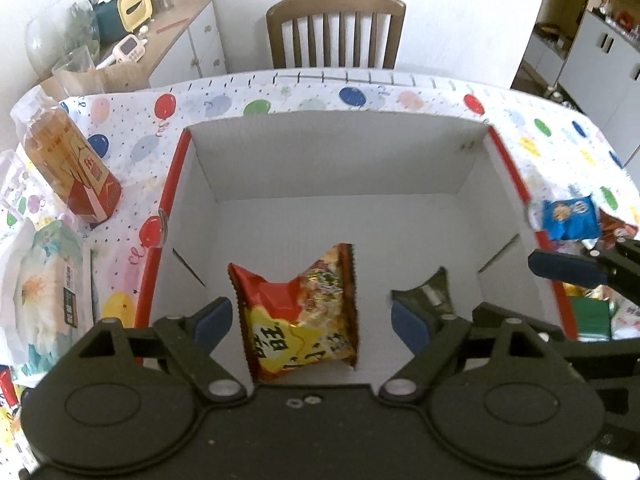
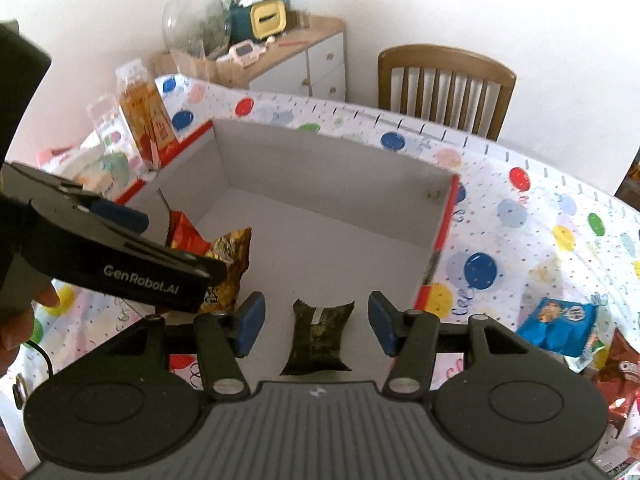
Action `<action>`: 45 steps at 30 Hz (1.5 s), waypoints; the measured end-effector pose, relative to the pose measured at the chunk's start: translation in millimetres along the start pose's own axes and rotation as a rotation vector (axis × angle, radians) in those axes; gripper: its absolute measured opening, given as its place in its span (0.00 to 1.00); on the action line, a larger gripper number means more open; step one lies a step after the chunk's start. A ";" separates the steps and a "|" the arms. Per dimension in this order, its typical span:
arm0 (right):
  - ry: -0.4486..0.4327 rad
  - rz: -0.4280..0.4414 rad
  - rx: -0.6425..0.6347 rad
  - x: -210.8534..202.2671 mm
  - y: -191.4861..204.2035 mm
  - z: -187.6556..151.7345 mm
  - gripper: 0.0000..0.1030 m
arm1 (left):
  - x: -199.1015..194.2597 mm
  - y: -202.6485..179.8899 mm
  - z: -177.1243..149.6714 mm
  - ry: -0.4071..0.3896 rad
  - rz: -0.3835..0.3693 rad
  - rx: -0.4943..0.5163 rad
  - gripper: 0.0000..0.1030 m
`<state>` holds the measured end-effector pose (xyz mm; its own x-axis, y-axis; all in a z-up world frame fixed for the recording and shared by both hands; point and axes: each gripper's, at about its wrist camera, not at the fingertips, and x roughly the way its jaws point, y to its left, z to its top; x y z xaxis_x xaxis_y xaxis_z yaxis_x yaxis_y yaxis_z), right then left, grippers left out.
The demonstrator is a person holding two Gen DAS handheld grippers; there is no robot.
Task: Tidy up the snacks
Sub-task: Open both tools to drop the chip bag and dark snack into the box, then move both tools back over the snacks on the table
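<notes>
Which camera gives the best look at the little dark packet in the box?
The right wrist view: the dark packet lies whole and centred between the open right gripper fingers, inside the box. The left wrist view shows only part of it, blurred, behind a finger of the left gripper.

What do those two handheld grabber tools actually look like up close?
Both are black plastic. The left gripper and right gripper each carry two jaws with blue pads, on linkage arms with silver pivot pins. The left one's side bears white "GenRobot.AI" lettering. A thin black cable trails near it.
</notes>
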<state>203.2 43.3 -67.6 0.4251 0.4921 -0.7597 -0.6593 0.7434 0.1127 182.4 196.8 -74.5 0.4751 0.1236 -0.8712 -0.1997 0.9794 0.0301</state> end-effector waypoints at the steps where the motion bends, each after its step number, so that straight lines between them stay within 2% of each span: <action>1: -0.016 0.003 0.007 -7.0 -2.3 -0.8 0.55 | -5.0 -1.9 -0.5 -0.011 -0.008 -0.002 0.83; 8: -0.091 0.028 0.033 -45.4 -15.7 -4.2 0.60 | -37.1 -22.9 -2.8 -0.079 -0.043 0.011 0.83; 18: -0.161 0.038 0.043 -93.4 -40.1 -22.6 0.61 | -77.6 -57.5 -12.5 -0.200 -0.083 0.029 0.86; 20: -0.176 0.039 0.051 -104.0 -47.1 -29.8 0.68 | -83.3 -65.4 -15.8 -0.223 -0.089 0.034 0.87; 25: -0.205 0.037 0.078 -128.5 -66.3 -51.1 0.70 | -94.6 -89.2 -27.5 -0.280 -0.107 0.059 0.91; 28: -0.220 0.027 0.101 -140.8 -79.5 -66.3 0.78 | -98.4 -107.3 -34.9 -0.306 -0.127 0.076 0.92; 30: -0.230 0.019 0.113 -147.7 -88.4 -77.4 0.80 | -98.6 -119.3 -38.5 -0.316 -0.135 0.089 0.94; 37: -0.211 -0.034 0.155 -162.7 -120.8 -115.8 0.81 | -91.5 -164.4 -49.8 -0.342 -0.155 0.145 0.99; 45: -0.168 -0.174 0.257 -169.6 -164.7 -153.9 0.81 | -67.1 -202.6 -53.6 -0.322 -0.183 0.153 0.99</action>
<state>144.2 -232.3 -55.9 0.6278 0.3999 -0.6678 -0.3998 0.9018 0.1642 145.0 -18.4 -48.4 0.7404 -0.0349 -0.6712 0.0316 0.9994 -0.0170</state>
